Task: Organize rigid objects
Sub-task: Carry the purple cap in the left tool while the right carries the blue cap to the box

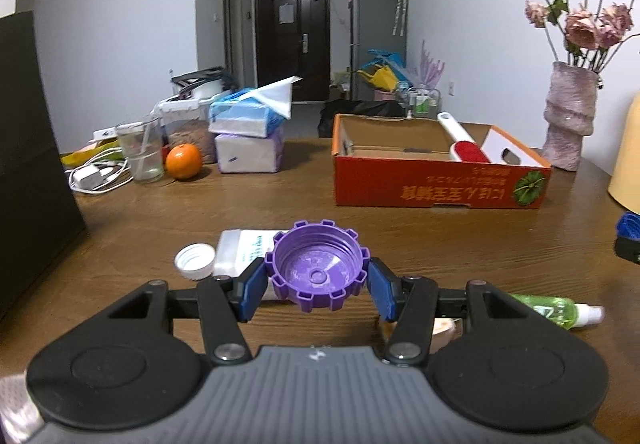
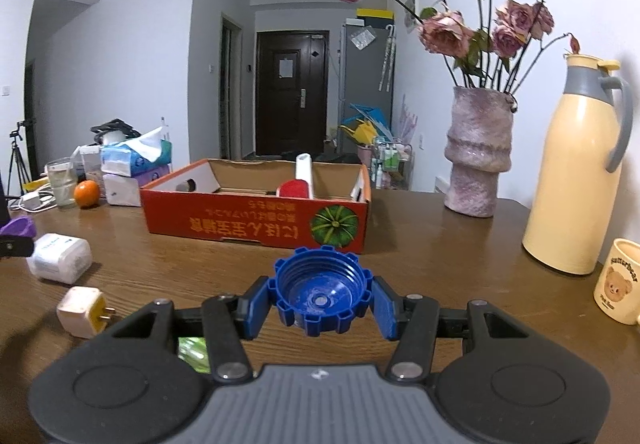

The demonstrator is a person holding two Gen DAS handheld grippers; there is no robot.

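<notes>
The left tool (image 1: 317, 282) is clamped on a purple notched cap (image 1: 318, 268), its blue pads pressing the cap's two sides, hollow side facing the camera, held above the wooden bench (image 1: 440, 240). Just beyond the cap, a white bottle (image 1: 244, 250) lies on its side on the bench, with a small white screw lid (image 1: 195, 261) lying just beside its end. Low to the right, a green spray bottle (image 1: 556, 310) lies partly hidden behind the tool's arm.

The right tool (image 2: 321, 298) grips a blue notched cap (image 2: 321, 290) in the same way, open side toward the camera, clear of the bench. To its left sit a white plug adapter (image 2: 82, 310) with yellow prongs and, further out, a white wrapped pack (image 2: 60, 258).

Further back on the bench stands an open orange cardboard box (image 2: 256, 220). Inside leans a white-handled brush with a red head (image 2: 298, 184); what else the box holds is hard to make out. Left of the box sit stacked tissue packs (image 1: 248, 140), an orange (image 1: 183, 161) and a drinking glass (image 1: 141, 152). Right of it stand a pink vase of dried roses (image 2: 478, 152), a cream thermos jug (image 2: 576, 180) and a bear-printed mug (image 2: 618, 282).
</notes>
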